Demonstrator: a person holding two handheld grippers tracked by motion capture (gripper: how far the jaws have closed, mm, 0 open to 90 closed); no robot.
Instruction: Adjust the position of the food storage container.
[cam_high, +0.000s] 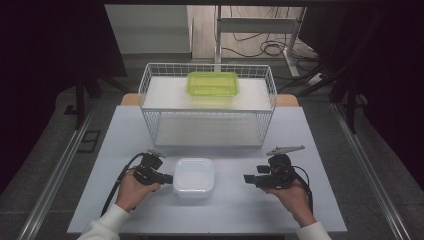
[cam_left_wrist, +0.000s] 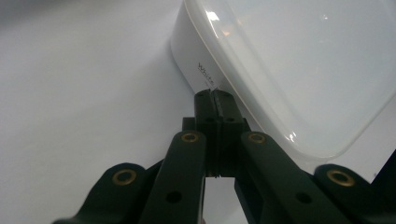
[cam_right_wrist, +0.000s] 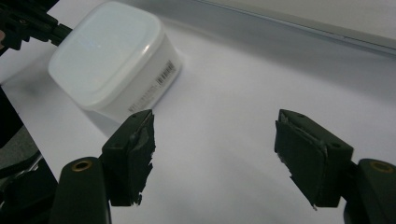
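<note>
A white lidded container (cam_high: 194, 176) (cam_left_wrist: 280, 60) (cam_right_wrist: 112, 56) sits on the pale table near the front, between my two grippers. My left gripper (cam_high: 169, 178) (cam_left_wrist: 215, 95) is at its left side, jaws pressed together with the thin rim of the lid pinched at their tips. In the right gripper view the left gripper (cam_right_wrist: 60, 31) meets the container's far corner. My right gripper (cam_high: 247, 178) (cam_right_wrist: 215, 140) hovers open to the container's right, a short gap away, with nothing between its fingers.
A white wire rack (cam_high: 150, 85) with two shelves stands at the back of the table (cam_high: 310, 140). A green transparent container (cam_high: 212, 83) rests on its top shelf. The person's hands come in from the front edge.
</note>
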